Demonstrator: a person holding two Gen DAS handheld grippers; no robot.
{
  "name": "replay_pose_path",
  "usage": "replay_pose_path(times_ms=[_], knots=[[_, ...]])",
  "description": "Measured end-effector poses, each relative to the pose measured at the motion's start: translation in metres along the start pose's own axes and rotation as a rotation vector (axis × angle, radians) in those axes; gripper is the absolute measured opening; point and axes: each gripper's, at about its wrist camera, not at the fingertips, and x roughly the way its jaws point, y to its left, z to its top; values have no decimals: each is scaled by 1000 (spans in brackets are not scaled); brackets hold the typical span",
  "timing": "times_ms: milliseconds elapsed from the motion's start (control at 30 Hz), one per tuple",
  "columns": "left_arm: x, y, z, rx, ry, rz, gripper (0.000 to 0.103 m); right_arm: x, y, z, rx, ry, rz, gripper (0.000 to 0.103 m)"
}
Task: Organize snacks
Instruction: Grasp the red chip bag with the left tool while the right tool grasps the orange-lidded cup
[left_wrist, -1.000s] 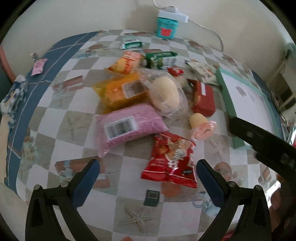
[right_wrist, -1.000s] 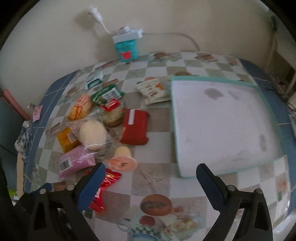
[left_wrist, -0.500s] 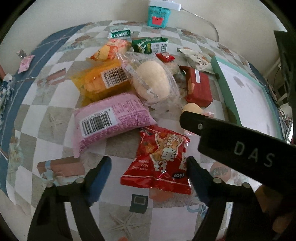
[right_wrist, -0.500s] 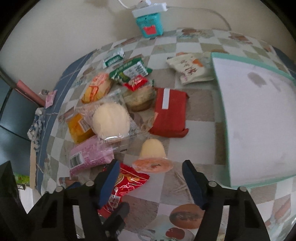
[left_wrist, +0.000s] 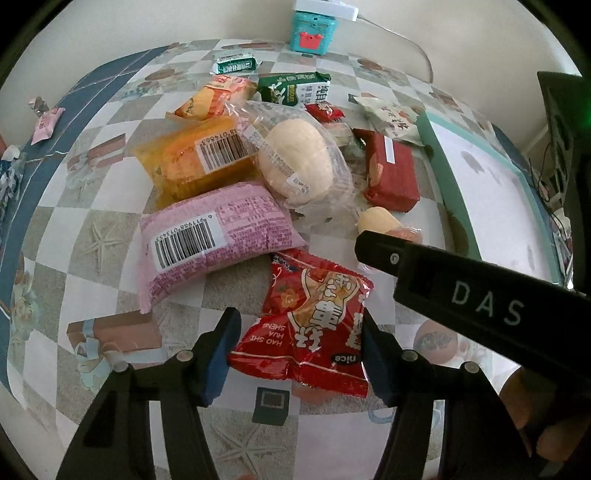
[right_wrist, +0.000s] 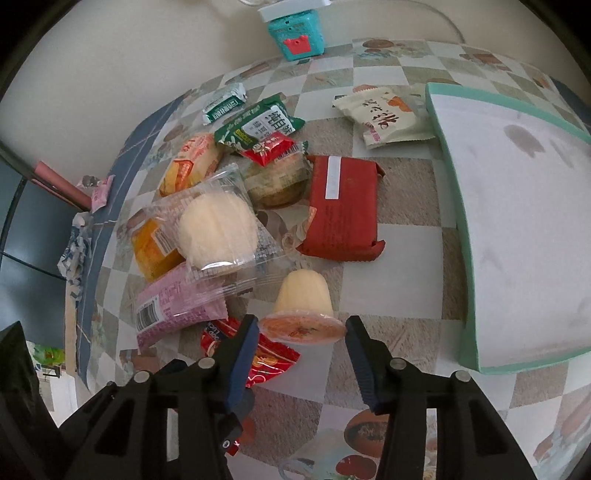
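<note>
A pile of snacks lies on the checkered table. My left gripper (left_wrist: 299, 347) is open, its fingers on either side of a red peanut packet (left_wrist: 314, 325). My right gripper (right_wrist: 301, 356) is open, its fingertips flanking the lid of a yellow jelly cup (right_wrist: 303, 306) lying on its side. Beyond lie a pink packet (left_wrist: 214, 240), an orange packet (left_wrist: 195, 158), a bagged bun (left_wrist: 295, 158), a dark red pack (right_wrist: 341, 206) and a green biscuit packet (right_wrist: 258, 125).
A white tray with a teal rim (right_wrist: 517, 206) lies on the right. A teal box (right_wrist: 295, 33) with a white plug stands at the wall. A cream packet (right_wrist: 384, 118) lies by the tray. The table's blue border and edge (left_wrist: 22, 177) run along the left.
Both grippers have moved forward and down toward the pile. The left one now straddles the red packet, the right one the jelly cup. The jaws have narrowed.
</note>
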Motion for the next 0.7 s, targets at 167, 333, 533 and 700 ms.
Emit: replay_pose_path(times_ms=[167,333,533,700], knots=[[4,-5,0,5,12,12,64,1,-1,-2,-4,7,5,52],[7,-9,0,10,17,27,64,6,-1,-5,-9,19,-5,51],[6,-17,-2,29,8,61,63,2,-5,-7,7,21,1,50],[-2,-23,-1,38,-16,94,62,-13,-9,-8,18,1,31,50]])
